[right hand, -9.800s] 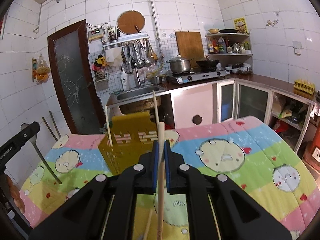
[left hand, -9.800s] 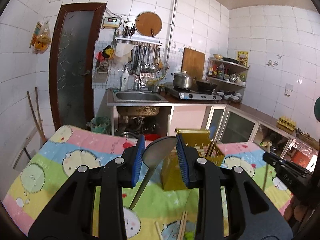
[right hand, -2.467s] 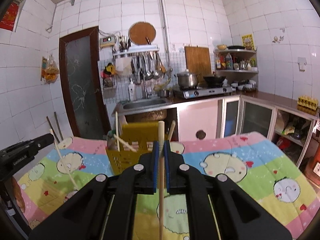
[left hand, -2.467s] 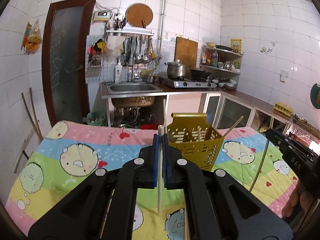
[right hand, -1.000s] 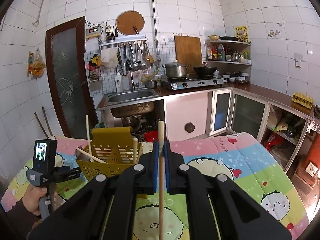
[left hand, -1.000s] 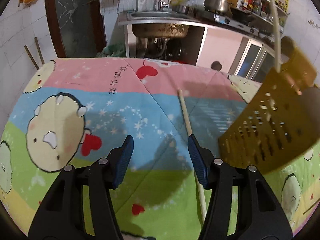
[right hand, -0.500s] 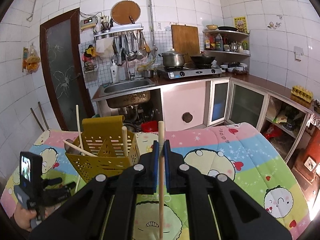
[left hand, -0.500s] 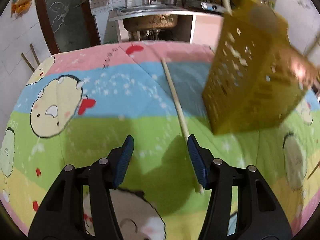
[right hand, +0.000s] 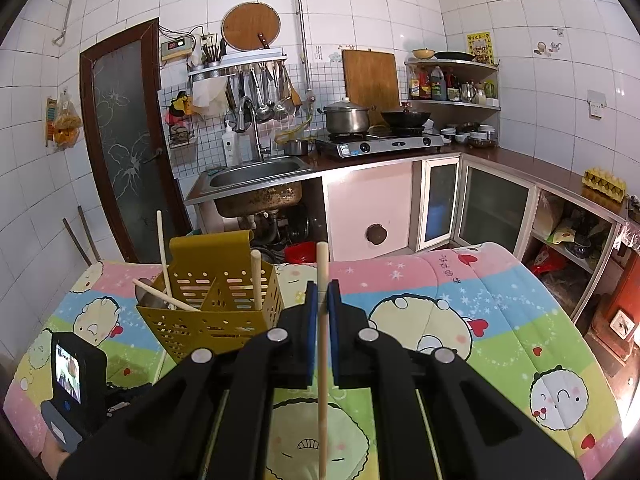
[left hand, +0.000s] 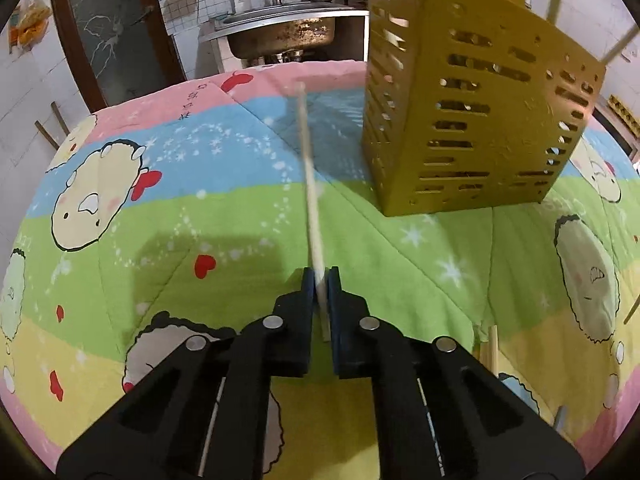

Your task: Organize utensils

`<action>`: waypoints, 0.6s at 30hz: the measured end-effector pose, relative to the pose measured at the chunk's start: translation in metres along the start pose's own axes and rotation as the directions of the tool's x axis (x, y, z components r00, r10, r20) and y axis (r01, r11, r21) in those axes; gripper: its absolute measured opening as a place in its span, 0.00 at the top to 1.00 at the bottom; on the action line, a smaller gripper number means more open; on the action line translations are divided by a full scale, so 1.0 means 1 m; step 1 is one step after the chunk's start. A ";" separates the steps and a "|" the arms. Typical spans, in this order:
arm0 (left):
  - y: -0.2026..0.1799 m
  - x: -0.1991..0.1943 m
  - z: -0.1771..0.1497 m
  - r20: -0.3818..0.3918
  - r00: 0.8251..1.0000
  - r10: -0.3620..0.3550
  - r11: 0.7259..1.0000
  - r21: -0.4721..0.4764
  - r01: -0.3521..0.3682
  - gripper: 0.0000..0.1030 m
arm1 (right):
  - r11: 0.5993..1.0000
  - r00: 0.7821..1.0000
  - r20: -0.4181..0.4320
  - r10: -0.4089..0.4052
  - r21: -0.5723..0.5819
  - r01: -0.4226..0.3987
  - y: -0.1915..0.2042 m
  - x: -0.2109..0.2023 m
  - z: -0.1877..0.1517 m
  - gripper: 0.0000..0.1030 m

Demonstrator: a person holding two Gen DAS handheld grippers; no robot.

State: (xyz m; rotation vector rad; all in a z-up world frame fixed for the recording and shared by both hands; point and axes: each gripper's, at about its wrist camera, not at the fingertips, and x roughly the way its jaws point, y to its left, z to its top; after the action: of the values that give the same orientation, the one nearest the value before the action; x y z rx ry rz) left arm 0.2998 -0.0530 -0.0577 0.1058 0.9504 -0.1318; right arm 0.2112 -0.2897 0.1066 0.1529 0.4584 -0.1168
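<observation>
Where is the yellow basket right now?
The yellow basket stands on the cartoon blanket, left of the right gripper in its view. In the left wrist view it is upper right, beside the pinched chopstick.

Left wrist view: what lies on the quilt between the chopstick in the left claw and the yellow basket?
Nothing. In the left wrist view, only bare quilt separates the chopstick, pinched in the left claw, from the yellow basket to its right.

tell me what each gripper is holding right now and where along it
The left gripper is shut on a chopstick near its lower end. The right gripper is shut on another chopstick near its upper end.
</observation>
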 end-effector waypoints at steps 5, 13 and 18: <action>0.014 -0.019 0.004 0.063 0.998 0.022 1.000 -0.011 -0.022 0.96 | 1.000 1.000 0.017 -0.002 0.000 0.002 0.003 -0.008 0.000 0.94; 0.034 -0.090 0.017 0.234 0.971 0.051 0.998 -0.042 -0.042 0.96 | 1.000 0.999 0.051 0.002 -0.017 -0.001 0.014 -0.025 0.003 0.94; 0.047 -0.125 0.027 0.310 0.949 0.058 0.997 -0.074 -0.037 0.96 | 1.000 0.998 0.056 0.000 -0.022 0.001 0.018 -0.031 0.005 0.94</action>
State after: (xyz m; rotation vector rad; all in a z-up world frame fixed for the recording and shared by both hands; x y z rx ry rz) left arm 0.2569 -0.0027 0.0613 0.0436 0.6341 -0.0688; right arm 0.1884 -0.2700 0.1274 0.1279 0.4034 -0.1160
